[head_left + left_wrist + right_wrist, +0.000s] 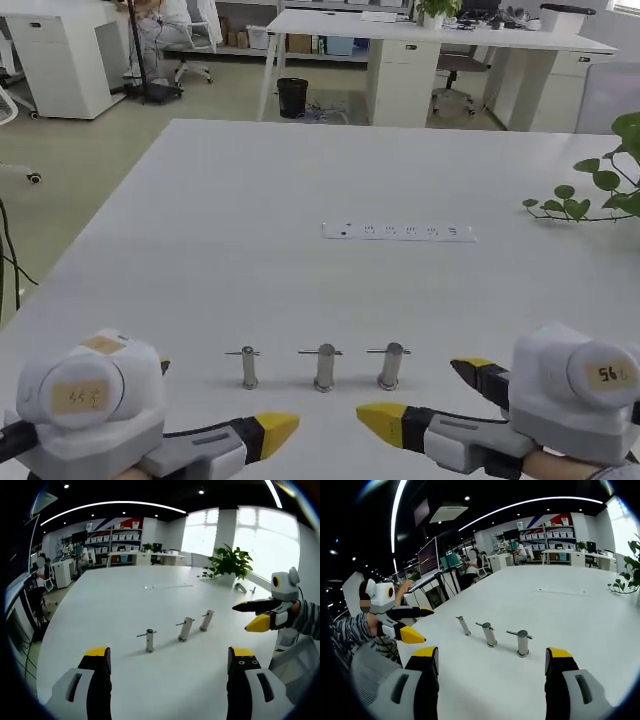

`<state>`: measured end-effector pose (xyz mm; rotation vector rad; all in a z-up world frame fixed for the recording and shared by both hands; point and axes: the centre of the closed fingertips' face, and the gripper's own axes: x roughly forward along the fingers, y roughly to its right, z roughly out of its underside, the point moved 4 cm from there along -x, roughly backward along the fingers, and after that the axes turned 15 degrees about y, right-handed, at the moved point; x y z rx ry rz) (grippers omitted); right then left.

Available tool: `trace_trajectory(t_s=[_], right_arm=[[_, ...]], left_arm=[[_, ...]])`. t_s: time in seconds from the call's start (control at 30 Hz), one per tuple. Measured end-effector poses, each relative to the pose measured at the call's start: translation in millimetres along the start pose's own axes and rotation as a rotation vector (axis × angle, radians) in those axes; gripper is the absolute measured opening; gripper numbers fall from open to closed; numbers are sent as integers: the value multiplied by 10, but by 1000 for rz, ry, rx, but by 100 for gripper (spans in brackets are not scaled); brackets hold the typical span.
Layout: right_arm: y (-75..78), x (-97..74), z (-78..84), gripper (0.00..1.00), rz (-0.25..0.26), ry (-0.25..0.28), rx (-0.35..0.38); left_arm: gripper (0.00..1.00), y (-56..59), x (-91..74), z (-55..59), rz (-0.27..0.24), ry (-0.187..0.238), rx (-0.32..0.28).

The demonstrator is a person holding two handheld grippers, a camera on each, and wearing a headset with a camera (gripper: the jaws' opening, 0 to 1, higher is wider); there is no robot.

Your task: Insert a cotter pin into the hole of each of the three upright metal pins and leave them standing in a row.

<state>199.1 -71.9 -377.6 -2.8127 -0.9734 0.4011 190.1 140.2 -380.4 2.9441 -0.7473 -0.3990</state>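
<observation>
- While left gripper (pixel 219 399) and right gripper (pixel 428 394) hover empty, jaws apart, head view shows three pins (pixel 324 368) upright in a row on the table (pixel 250 200), a cotter (pixel 320 351) through each.
- Left gripper view: jaws apart, pins (pixel 185 629) ahead.
- Right gripper view: jaws apart, pins (pixel 489 634) ahead.

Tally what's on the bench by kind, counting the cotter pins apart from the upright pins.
Upright metal pins: 3
Cotter pins, one through each pin's top: 3
Power strip: 1
Plant: 1
Total: 8
</observation>
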Motion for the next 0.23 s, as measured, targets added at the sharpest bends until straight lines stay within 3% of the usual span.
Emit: trace_trajectory(t_s=[0.23], right_arm=[[7, -14, -25, 85, 8, 8, 4]], left_arm=[[96, 26, 7, 8, 8, -4, -2]])
